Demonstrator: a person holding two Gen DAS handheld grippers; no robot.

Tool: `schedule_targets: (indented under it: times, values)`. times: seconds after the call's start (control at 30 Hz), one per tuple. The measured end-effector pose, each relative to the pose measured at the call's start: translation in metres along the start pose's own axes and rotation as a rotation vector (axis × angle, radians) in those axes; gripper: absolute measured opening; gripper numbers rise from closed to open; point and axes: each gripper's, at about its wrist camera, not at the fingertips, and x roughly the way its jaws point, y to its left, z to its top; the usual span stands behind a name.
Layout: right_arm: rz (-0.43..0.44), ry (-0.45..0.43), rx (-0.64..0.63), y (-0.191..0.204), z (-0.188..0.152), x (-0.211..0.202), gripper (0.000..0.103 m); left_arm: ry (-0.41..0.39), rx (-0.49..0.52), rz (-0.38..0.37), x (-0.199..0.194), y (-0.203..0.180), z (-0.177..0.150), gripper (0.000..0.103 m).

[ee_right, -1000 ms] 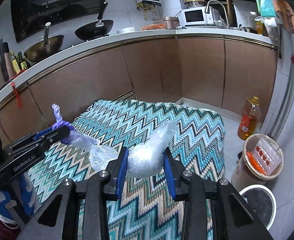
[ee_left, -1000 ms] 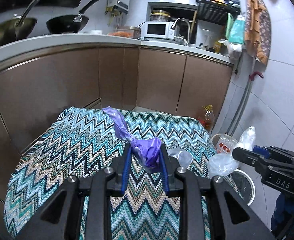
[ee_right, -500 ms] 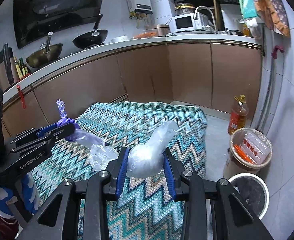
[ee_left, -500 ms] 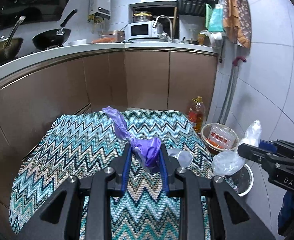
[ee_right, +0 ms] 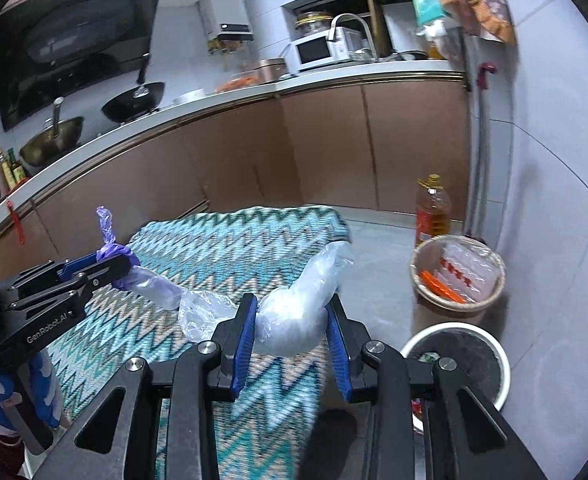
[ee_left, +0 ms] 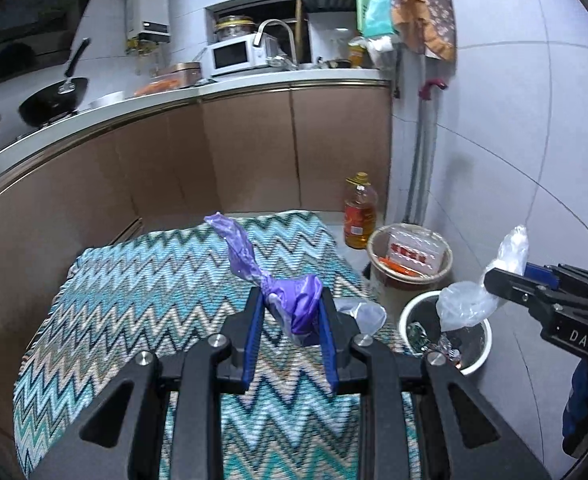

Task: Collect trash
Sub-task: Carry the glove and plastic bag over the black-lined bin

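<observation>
Left gripper (ee_left: 290, 332) clamped on purple bag (ee_left: 294, 304), twisted tail poking up beyond fingertips. Right gripper (ee_right: 290, 332) clamped on clear bag (ee_right: 290, 320). Thin film strung between both bundles, so probably one joined piece carried two-handed to keep it from trailing. Zigzag cloth (ee_left: 154, 292) under and ahead of both fingers. White bin (ee_right: 490, 344) just right of right fingers, likely drop spot. Wicker basket (ee_right: 426, 292) beyond, oil bottle (ee_right: 432, 208) farther.

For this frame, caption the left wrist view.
Left hand-held gripper clamps purple bag above zigzag cloth, white bin alongside.
</observation>
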Motion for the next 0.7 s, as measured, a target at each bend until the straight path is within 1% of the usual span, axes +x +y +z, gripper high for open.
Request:
schedule_targets:
  times: [0.23,0.33,0.37,0.47,0.57,0.7]
  values:
    - [-0.119,-0.017,0.059,-0.048,-0.012,-0.011,0.032,0.053,0.053,-0.093,0.033,-0.045,0.011,0.024]
    - [-0.172,-0.02,0.089,-0.07,-0.017,-0.015,0.032,0.084,0.072,-0.153,0.053,-0.07,0.018,0.024]
    - [-0.203,-0.019,0.099,-0.079,-0.019,-0.015,0.032,0.094,0.076,-0.173,0.06,-0.078,0.021,0.024]
    - [-0.256,-0.012,0.127,-0.102,-0.024,-0.014,0.032,0.13,0.089,-0.241,0.087,-0.104,0.03,0.024]
    - [-0.33,0.013,0.157,-0.13,-0.033,-0.003,0.032,0.192,0.102,-0.316,0.122,-0.138,0.037,0.025]
    - [-0.369,0.057,0.217,-0.167,-0.046,0.021,0.032,0.283,0.088,-0.384,0.172,-0.175,0.037,0.026]
